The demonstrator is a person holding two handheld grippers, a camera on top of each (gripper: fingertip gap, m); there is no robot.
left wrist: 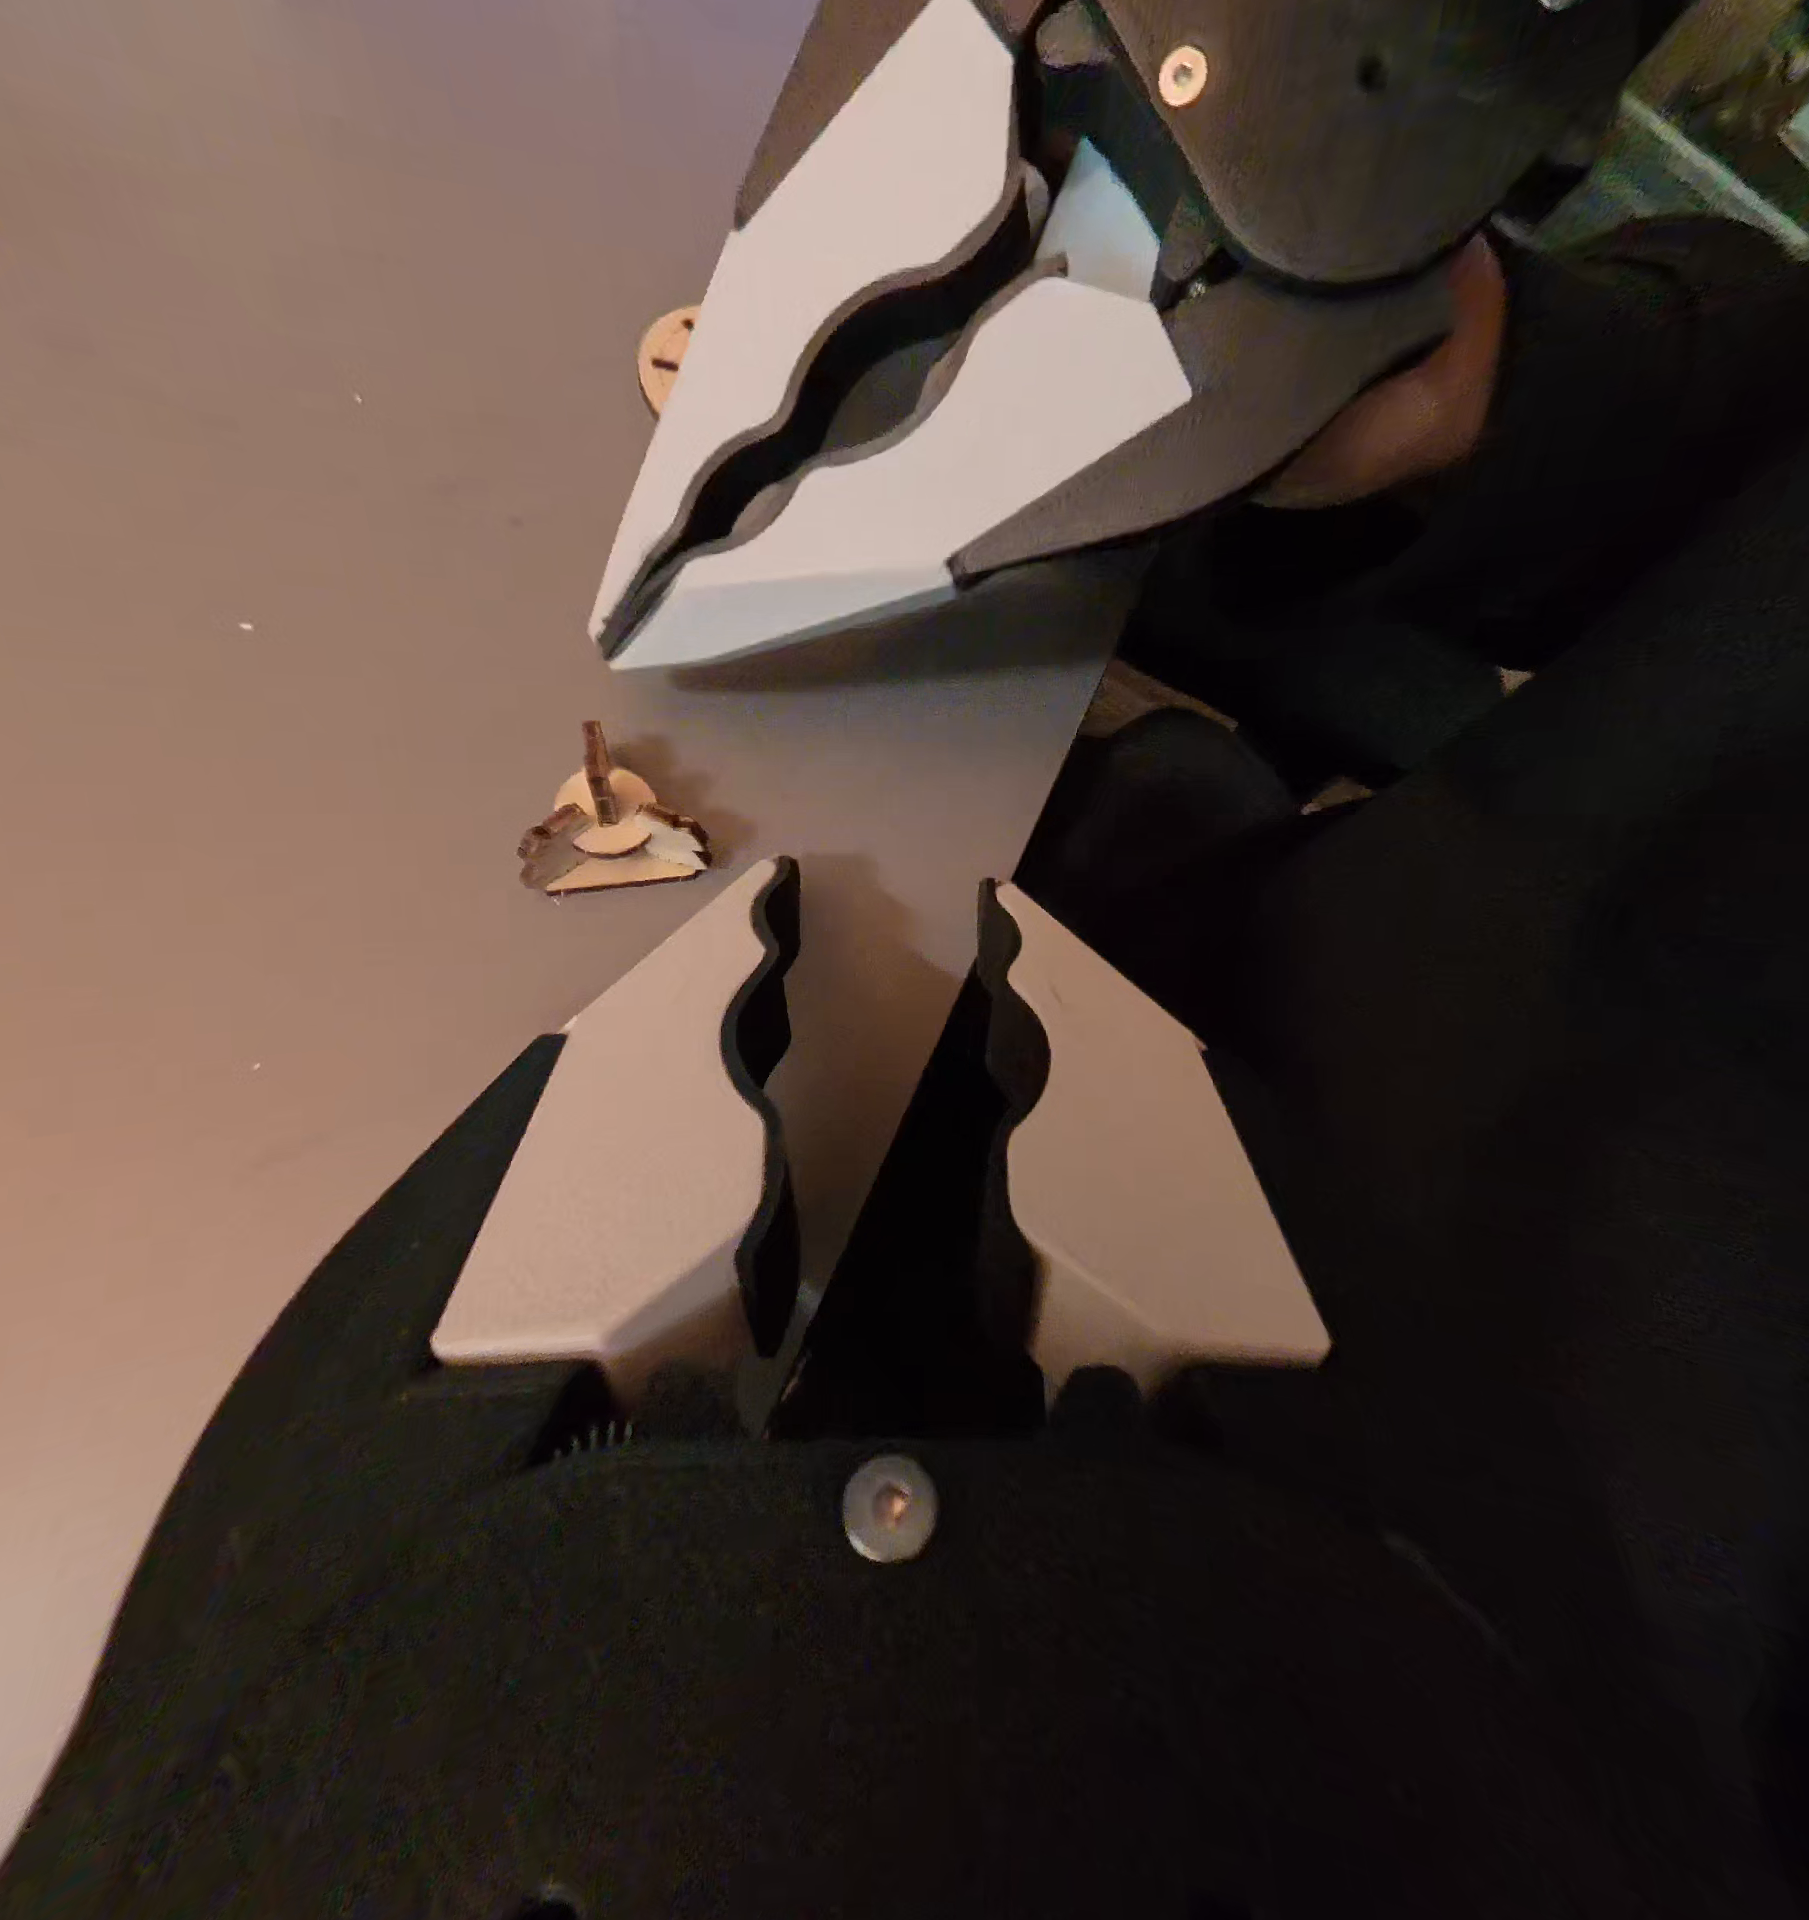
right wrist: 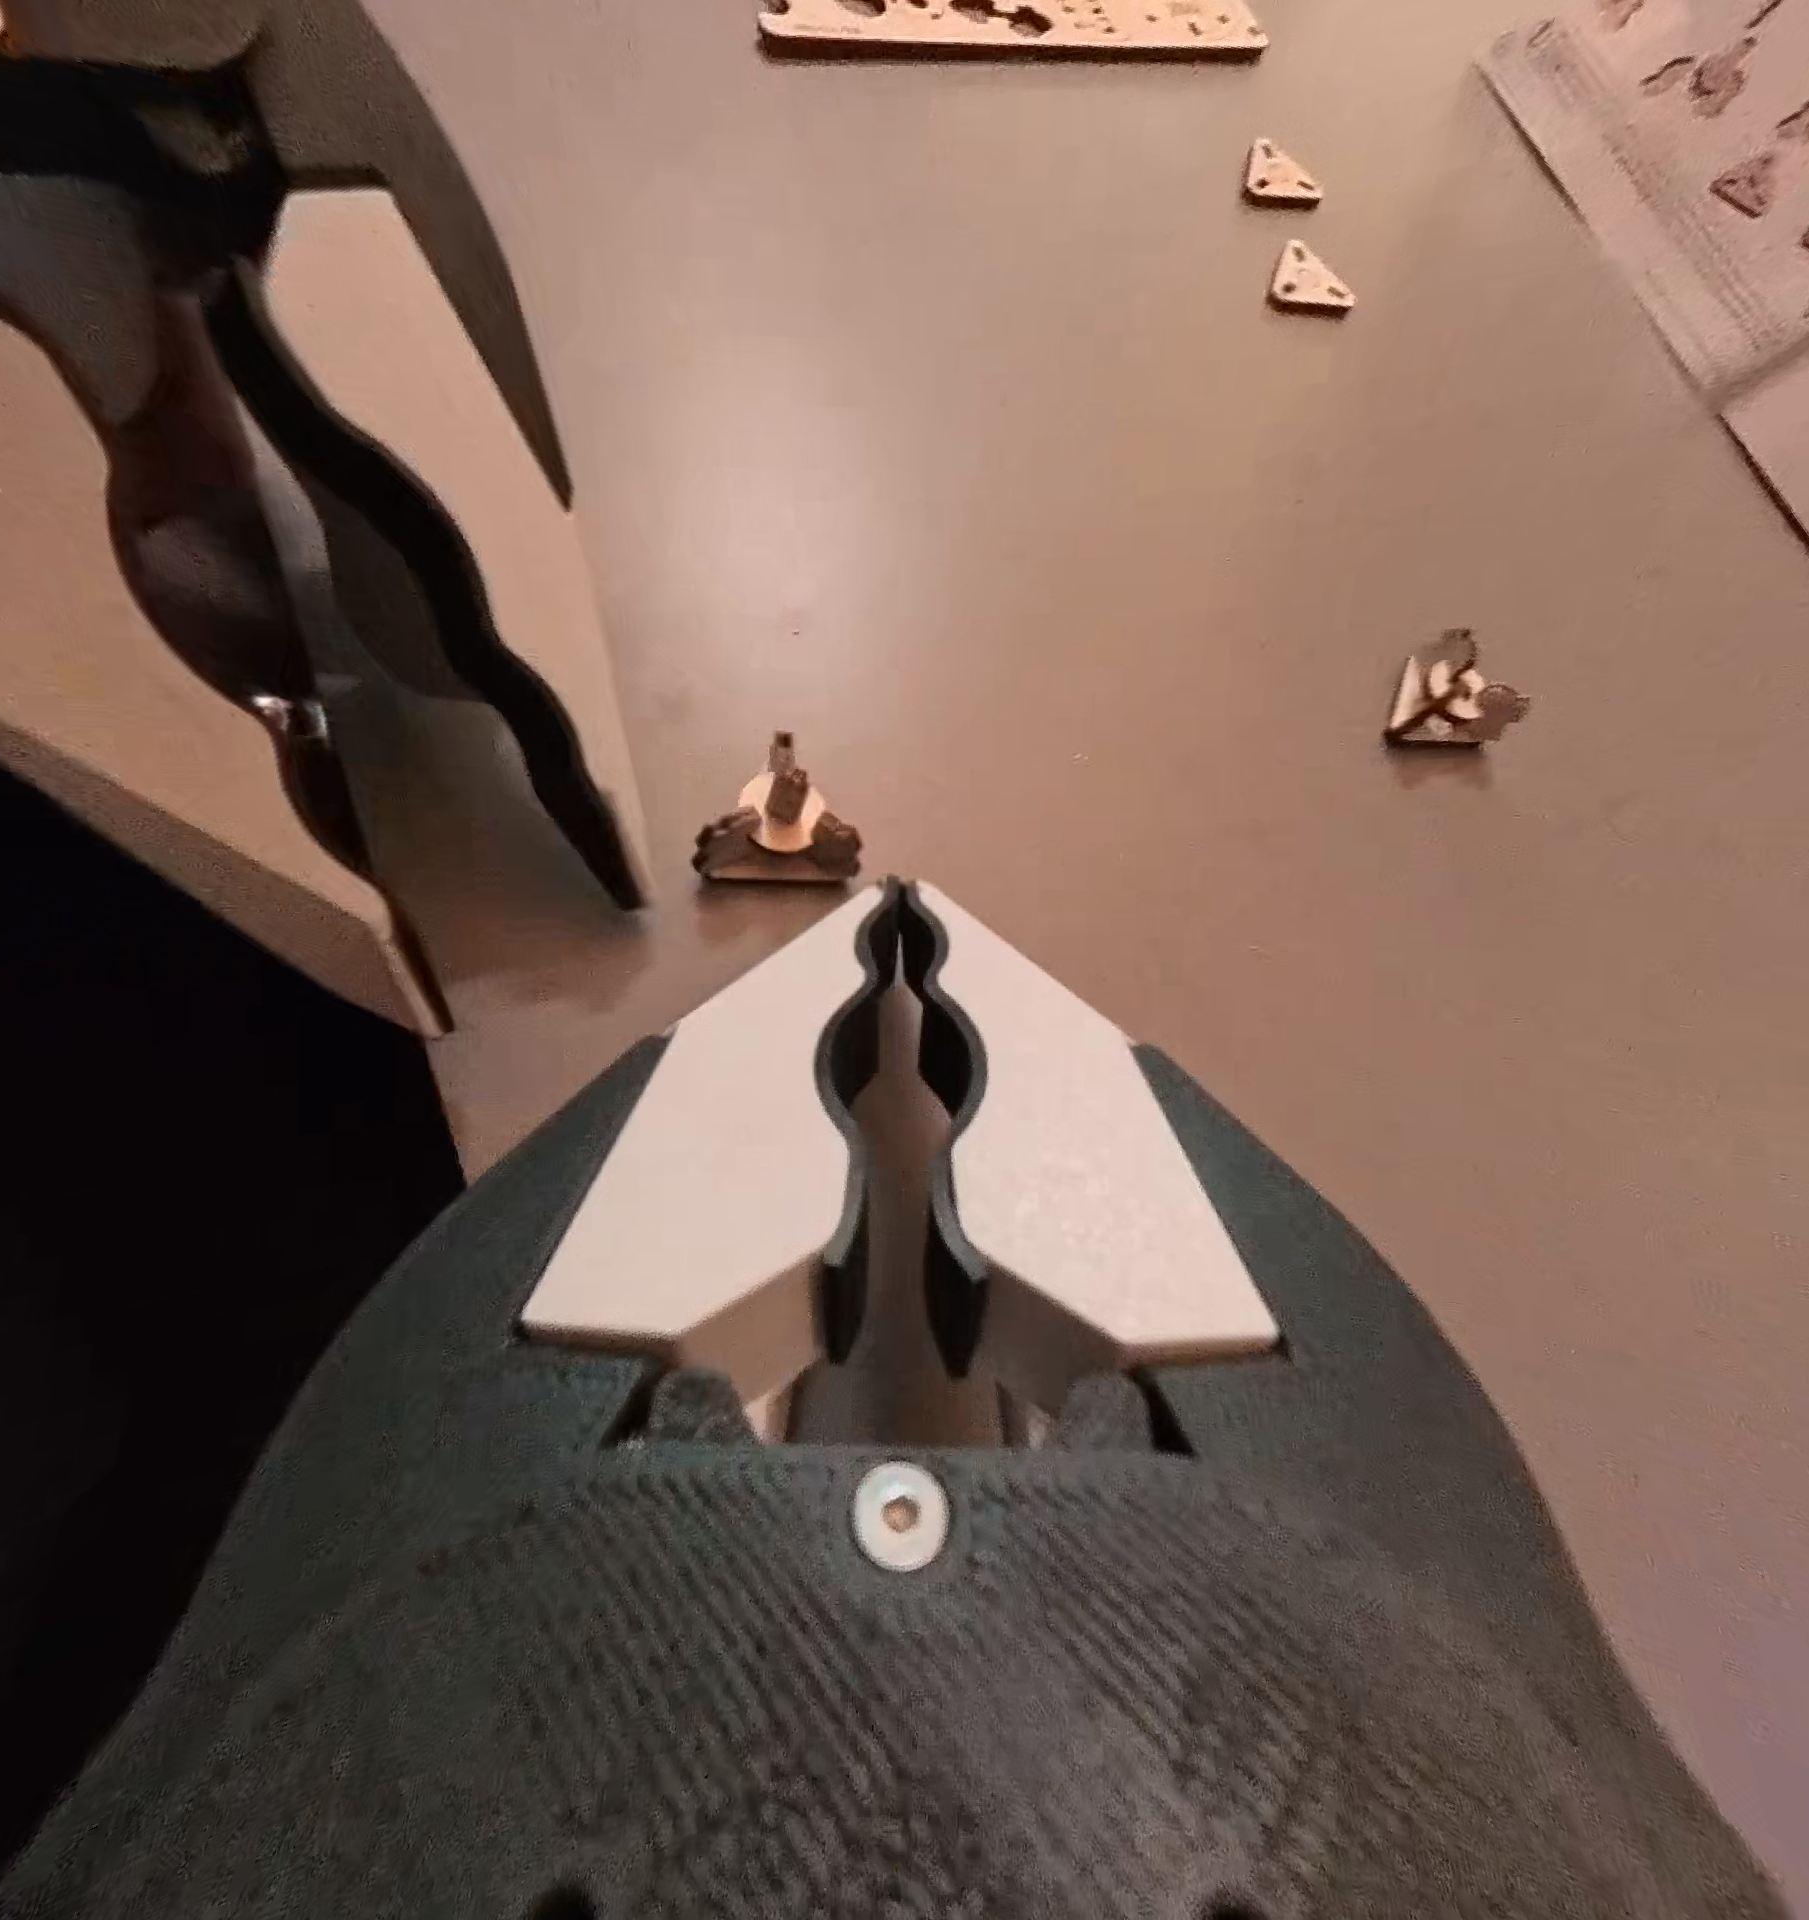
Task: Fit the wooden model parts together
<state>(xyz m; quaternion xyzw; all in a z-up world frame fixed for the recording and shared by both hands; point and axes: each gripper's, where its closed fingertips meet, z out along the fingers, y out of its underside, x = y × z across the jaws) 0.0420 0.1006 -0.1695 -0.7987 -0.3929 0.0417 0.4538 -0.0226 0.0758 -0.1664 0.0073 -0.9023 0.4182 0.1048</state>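
Note:
A small wooden assembly [left wrist: 609,836], a triangular base with a round disc and an upright peg, stands on the brown table [left wrist: 204,468]. My left gripper [left wrist: 889,894] is open with nothing between its fingers, just right of the assembly near the table's edge. My right gripper [right wrist: 898,885] is shut with its tips together and nothing between them, just short of the same assembly [right wrist: 780,836]. The right gripper also shows in the left wrist view [left wrist: 619,634], above the assembly. The left gripper also shows in the right wrist view [right wrist: 526,935], left of the assembly.
Another small wooden assembly [right wrist: 1451,701] lies at the right. Two flat wooden triangles [right wrist: 1279,177] [right wrist: 1310,275] lie farther back. A wooden parts sheet [right wrist: 1014,26] lies at the far edge, a printed paper sheet [right wrist: 1710,177] at the right. A round wooden piece [left wrist: 671,348] peeks out behind the right gripper.

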